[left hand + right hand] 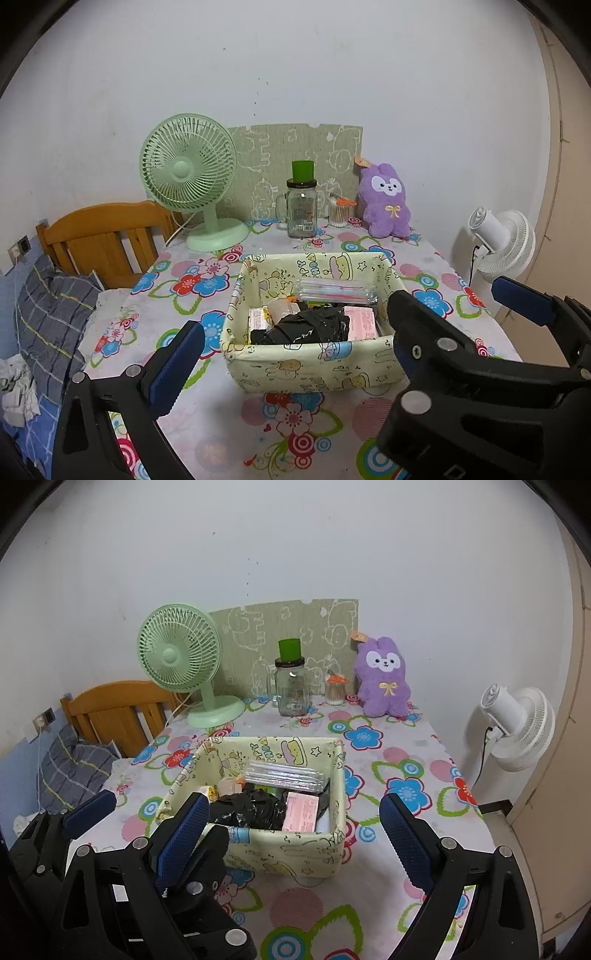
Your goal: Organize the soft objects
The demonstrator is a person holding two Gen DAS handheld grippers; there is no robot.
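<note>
Two grippers, left gripper (291, 354) and right gripper (291, 840), agape, empty | fabric storage box (295, 369) centre | purple plush rabbit (386, 201) upper right | green desk fan (188, 166) upper left.

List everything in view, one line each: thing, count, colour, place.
fabric basket: 1, cream cartoon print, table centre
black bag: 1, black, inside basket
pink packet: 1, pink, inside basket, right
straw pack: 1, clear, on basket contents, rear
plush rabbit: 1, purple, rear right against wall
glass jar: 1, clear, green cap, rear centre
swab holder: 1, clear, orange top, beside jar
desk fan: 1, green, rear left
standing fan: 1, white, right of table
tablecloth: 1, floral
headboard: 1, wooden, left
left tool: 1, black, blue pads, open
right tool: 1, same, open
</note>
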